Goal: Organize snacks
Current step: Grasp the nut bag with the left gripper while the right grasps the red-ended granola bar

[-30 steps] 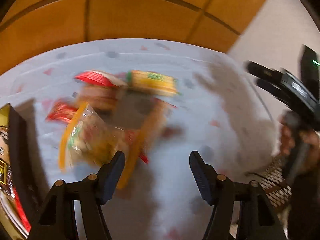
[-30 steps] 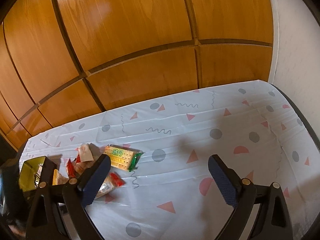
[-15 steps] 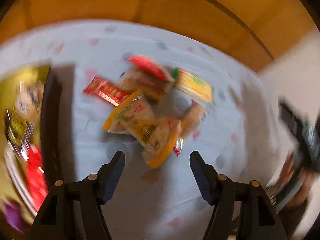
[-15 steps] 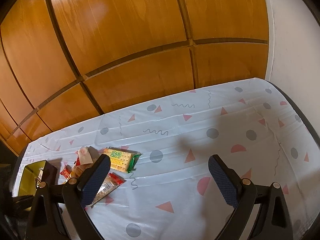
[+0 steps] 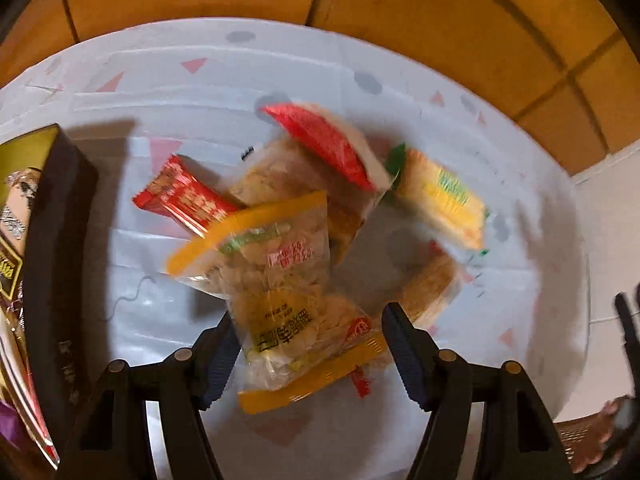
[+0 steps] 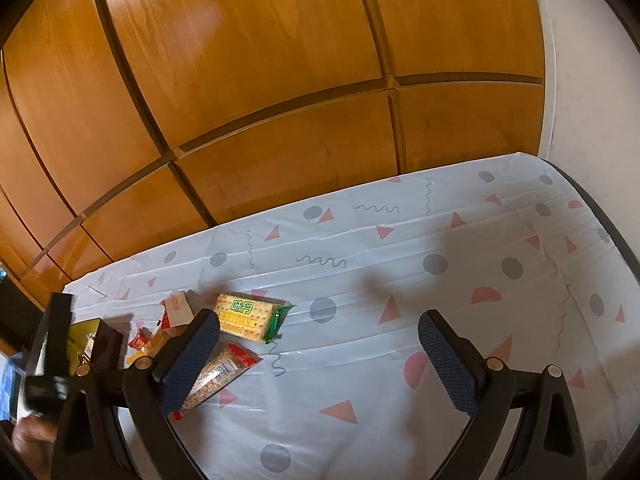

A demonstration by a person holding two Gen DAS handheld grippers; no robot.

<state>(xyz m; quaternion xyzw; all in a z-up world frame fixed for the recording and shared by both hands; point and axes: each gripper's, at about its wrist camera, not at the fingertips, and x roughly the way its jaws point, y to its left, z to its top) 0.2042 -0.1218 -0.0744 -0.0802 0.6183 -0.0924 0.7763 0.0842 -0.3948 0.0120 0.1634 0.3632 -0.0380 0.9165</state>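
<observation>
My left gripper points steeply down over the snack pile, and its jaws have just been opening wider; they stand apart now, with a clear packet edged in orange lying between them, though the blur keeps me from telling whether either pad touches it. A second orange-edged packet lies just beyond it, overlapping a red wrapper on the left and a brown bag with a red-and-white packet on top. A yellow cracker pack with green ends sits to the right, apart from the jaws. All of this rests on a white tablecloth printed with pink triangles and grey dots. At the left edge stands a dark box with a gold lining and some wrapped snacks inside. My right gripper hangs above a bare stretch of the cloth, its jaws wide apart with nothing between them, well to the right of the pile. Behind the table runs a wooden panelled wall.
</observation>
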